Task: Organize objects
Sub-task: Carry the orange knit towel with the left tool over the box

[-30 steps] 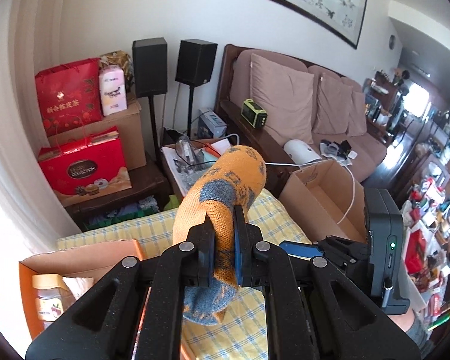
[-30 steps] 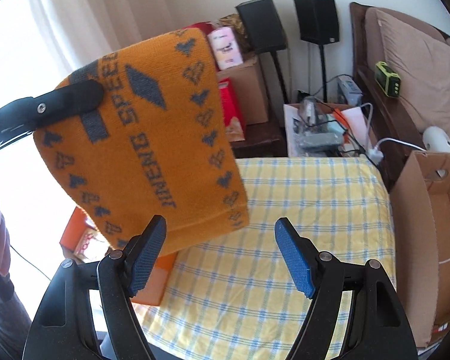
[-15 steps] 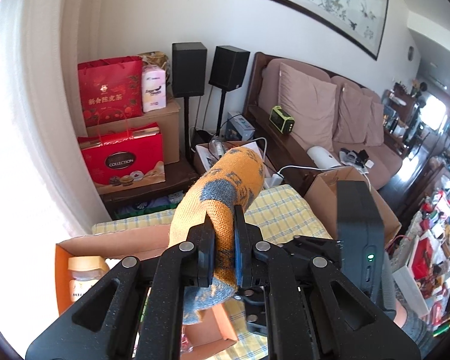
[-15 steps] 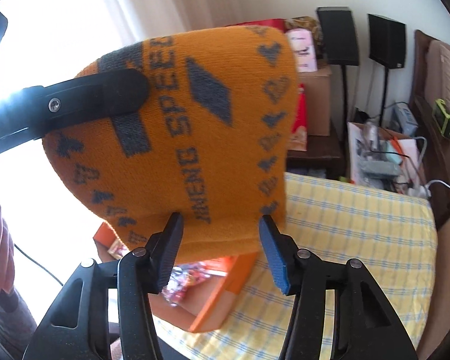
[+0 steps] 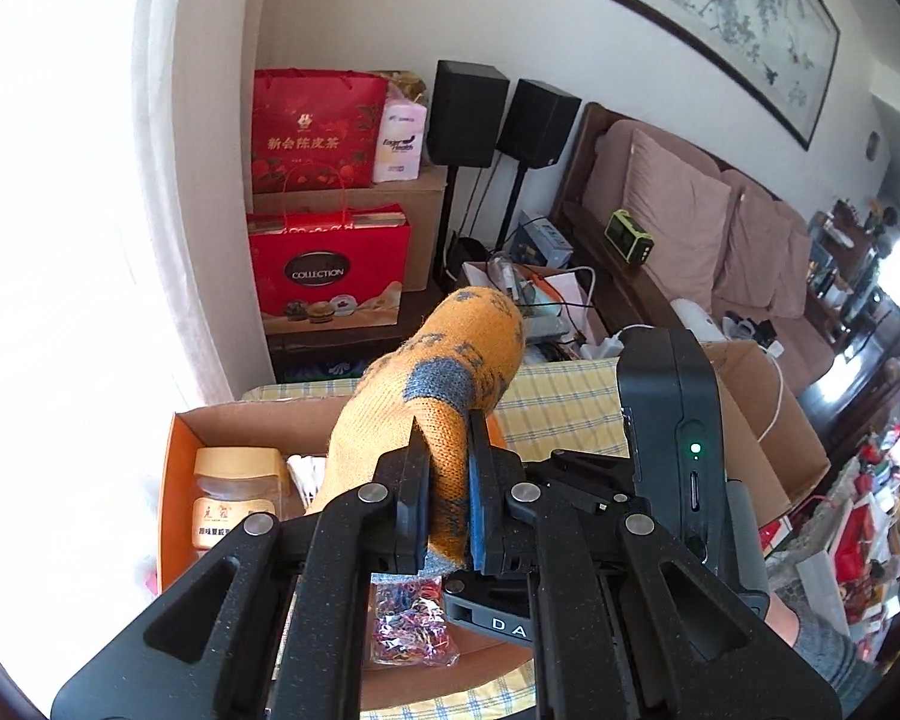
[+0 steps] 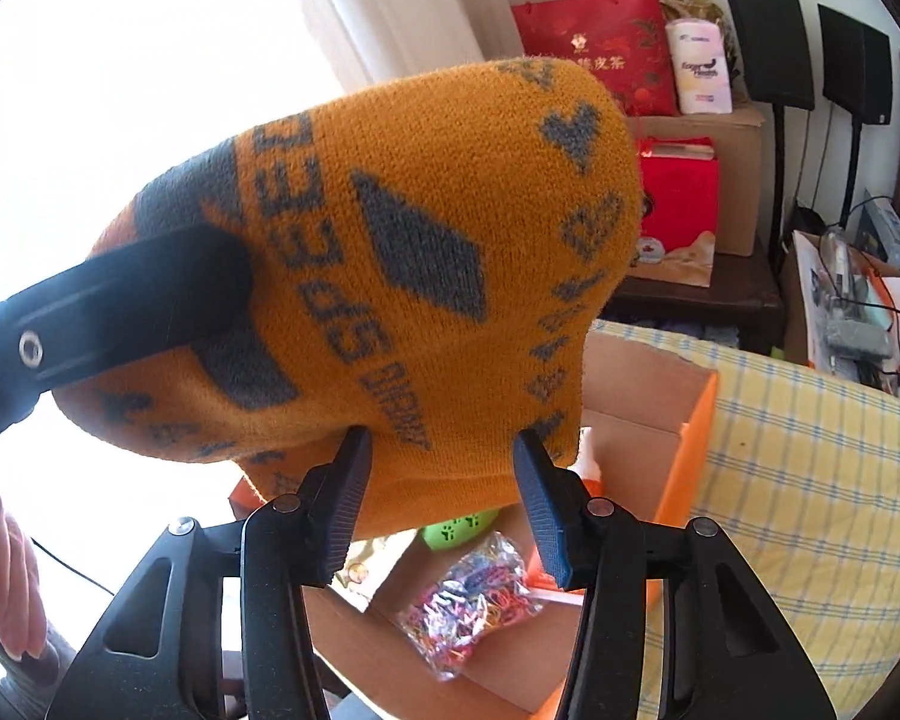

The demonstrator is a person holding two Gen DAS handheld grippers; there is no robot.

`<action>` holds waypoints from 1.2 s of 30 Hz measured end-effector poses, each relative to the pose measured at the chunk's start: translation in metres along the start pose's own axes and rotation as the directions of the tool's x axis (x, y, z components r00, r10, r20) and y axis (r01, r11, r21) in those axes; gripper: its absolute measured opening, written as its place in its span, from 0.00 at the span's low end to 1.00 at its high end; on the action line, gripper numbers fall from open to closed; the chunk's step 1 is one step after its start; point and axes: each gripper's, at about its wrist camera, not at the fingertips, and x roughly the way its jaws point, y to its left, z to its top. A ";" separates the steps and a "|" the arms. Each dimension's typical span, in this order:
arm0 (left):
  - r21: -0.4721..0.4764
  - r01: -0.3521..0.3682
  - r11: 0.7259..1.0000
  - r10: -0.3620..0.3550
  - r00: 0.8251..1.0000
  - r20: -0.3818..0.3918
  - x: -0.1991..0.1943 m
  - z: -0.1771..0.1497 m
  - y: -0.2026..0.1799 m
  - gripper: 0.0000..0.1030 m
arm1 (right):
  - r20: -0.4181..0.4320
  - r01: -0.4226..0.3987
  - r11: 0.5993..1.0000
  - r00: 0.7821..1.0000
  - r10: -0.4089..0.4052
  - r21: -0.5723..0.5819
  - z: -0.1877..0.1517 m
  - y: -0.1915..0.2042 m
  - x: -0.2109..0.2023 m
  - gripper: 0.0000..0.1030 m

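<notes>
My left gripper (image 5: 447, 492) is shut on an orange knit hat (image 5: 432, 378) with grey patterns and holds it in the air above an open orange cardboard box (image 5: 180, 480). In the right wrist view the hat (image 6: 426, 276) fills the middle, with the left gripper's finger (image 6: 120, 312) pinching its left edge. My right gripper (image 6: 441, 504) is open, its jaws on either side of the hat's lower edge, not pressing it. The box (image 6: 699, 426) holds a honey jar (image 5: 234, 498), a bag of coloured rubber bands (image 6: 474, 600) and a green ball (image 6: 459, 531).
The box rests on a yellow checked cloth (image 6: 810, 480). A larger brown cardboard box (image 5: 768, 420) stands to the right. Red gift bags (image 5: 324, 282), speakers (image 5: 468, 114), a cluttered side table (image 6: 852, 306) and a sofa (image 5: 690, 216) lie behind.
Both grippers have moved left with the hat, from over the checked cloth to over the orange box. The right gripper's jaws have narrowed around the hat's lower edge.
</notes>
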 end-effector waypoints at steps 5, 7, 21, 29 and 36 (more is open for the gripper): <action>-0.029 -0.038 0.999 0.037 0.999 -0.023 0.012 -0.013 0.020 0.09 | -0.024 -0.008 1.000 1.000 0.007 -0.009 0.004 0.007 0.026 0.50; -0.037 -0.047 0.998 0.045 0.998 -0.042 0.020 -0.021 0.025 0.09 | -0.045 0.004 1.000 0.999 -0.005 -0.023 0.001 0.008 0.034 0.50; -0.102 -0.019 0.995 -0.007 0.969 -0.249 0.104 -0.088 0.041 0.12 | -0.163 0.210 0.962 0.958 -0.238 -0.172 -0.037 -0.024 0.019 0.53; -0.184 0.052 0.982 -0.101 0.958 -0.270 0.114 -0.100 0.041 0.66 | -0.121 0.218 0.967 0.965 -0.234 -0.131 -0.038 -0.035 -0.013 0.56; -0.230 0.046 0.972 -0.103 0.964 -0.244 0.104 -0.099 0.046 0.89 | -0.070 0.256 0.962 0.962 -0.263 -0.097 -0.047 -0.041 -0.033 0.63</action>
